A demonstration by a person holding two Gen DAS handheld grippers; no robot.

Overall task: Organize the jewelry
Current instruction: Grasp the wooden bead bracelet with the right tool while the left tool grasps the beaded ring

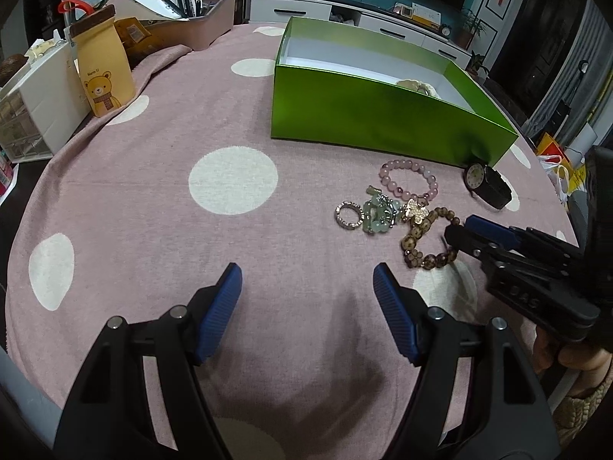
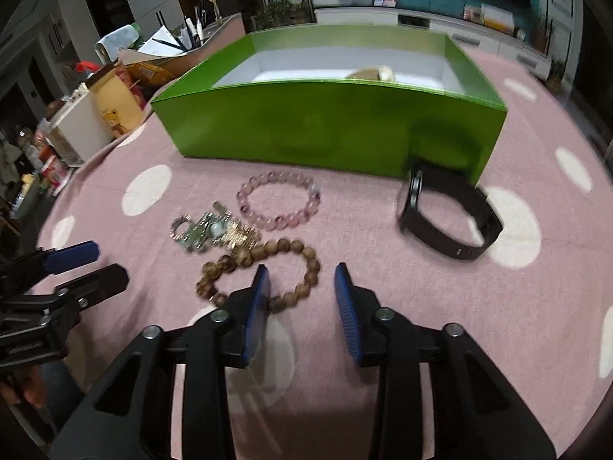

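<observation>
Going for the brown bracelet [image 2: 264,272] on the bench [image 2: 383,230] near the green box [image 2: 325,126], right gripper [image 2: 300,287] has fingers open straddling its near edge, left gripper [image 1: 306,287] open and empty, so next is probably pinching the beads.

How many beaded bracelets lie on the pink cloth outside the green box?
2. The pink beaded bracelet lies nearest the green box; the brown beaded bracelet lies just ahead of the right tool. The tangled cluster beside them might hide another.
</observation>
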